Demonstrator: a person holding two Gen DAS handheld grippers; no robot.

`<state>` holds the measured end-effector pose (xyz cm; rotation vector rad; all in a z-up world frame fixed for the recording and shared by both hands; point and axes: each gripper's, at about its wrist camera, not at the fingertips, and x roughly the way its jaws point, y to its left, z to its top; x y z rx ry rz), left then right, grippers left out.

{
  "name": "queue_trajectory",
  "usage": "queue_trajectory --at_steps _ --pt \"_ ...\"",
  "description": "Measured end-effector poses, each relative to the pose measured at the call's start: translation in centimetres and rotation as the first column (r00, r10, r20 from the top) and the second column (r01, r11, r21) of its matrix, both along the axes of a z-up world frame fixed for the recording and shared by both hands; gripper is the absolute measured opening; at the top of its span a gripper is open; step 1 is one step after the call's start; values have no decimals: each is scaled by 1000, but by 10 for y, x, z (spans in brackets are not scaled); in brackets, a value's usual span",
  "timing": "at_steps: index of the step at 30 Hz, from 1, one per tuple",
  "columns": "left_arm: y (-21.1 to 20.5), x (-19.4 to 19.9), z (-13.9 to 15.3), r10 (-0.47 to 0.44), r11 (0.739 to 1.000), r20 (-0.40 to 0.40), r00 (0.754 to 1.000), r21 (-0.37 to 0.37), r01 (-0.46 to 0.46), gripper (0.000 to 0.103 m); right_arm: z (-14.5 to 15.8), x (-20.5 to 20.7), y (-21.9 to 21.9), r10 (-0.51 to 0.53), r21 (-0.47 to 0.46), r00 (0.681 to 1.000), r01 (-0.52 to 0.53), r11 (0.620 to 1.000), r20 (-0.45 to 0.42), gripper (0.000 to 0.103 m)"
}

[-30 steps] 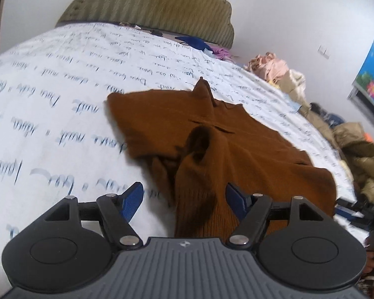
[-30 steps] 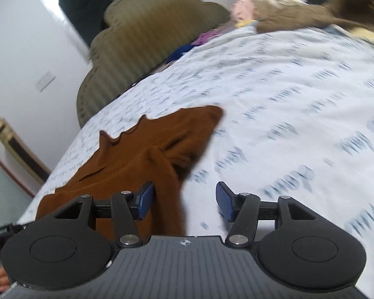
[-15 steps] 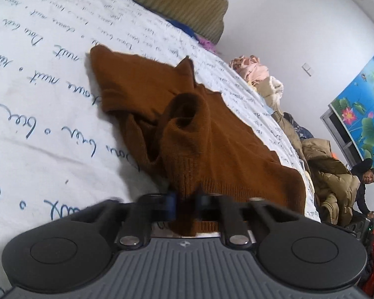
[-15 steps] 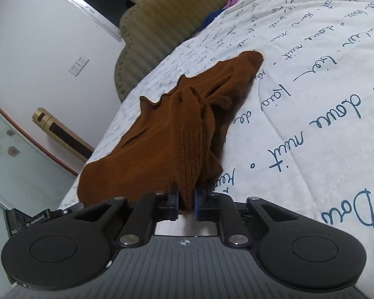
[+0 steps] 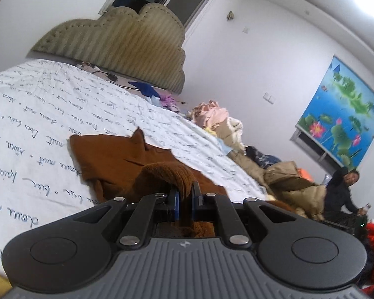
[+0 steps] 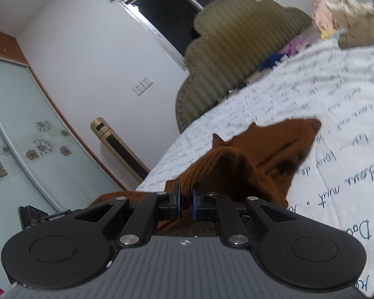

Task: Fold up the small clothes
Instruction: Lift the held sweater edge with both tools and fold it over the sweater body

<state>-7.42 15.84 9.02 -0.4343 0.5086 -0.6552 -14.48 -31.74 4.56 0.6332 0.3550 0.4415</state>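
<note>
Item: brown knit sweater [image 5: 127, 159], on the script-printed bedspread [image 5: 32, 104]; a second ago both your tongs stood wide open over its near end, and now your left gripper [image 5: 185, 203] and right gripper [image 6: 186, 201] are each closed tight on a bunched ribbed edge, lifted clear of the quilt. Status, as a judgement: you have your grip and the fold can begin, near end carried toward the far end. Orientation: long axis runs away from you toward the padded headboard [image 5: 127, 49], far end flat, pointed tips facing it.
</note>
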Motion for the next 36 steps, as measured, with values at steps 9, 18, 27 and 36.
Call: queue_trajectory --at_steps 9,18,27,36 --pt "-13 -30 12 -69 996 28 997 65 67 8 27 -30 8 6 -128 997 4 992 77 14" --pt "-16 0 -16 28 995 -91 995 97 -20 9 7 -14 -1 -20 -58 1000 20 998 2 14" --pt "-42 35 15 98 985 63 993 133 -106 9 5 37 -12 -61 56 998 61 997 3 14" --pt "-47 57 -10 145 978 -15 989 156 -141 9 -16 68 -11 -116 118 991 123 985 -69 14"
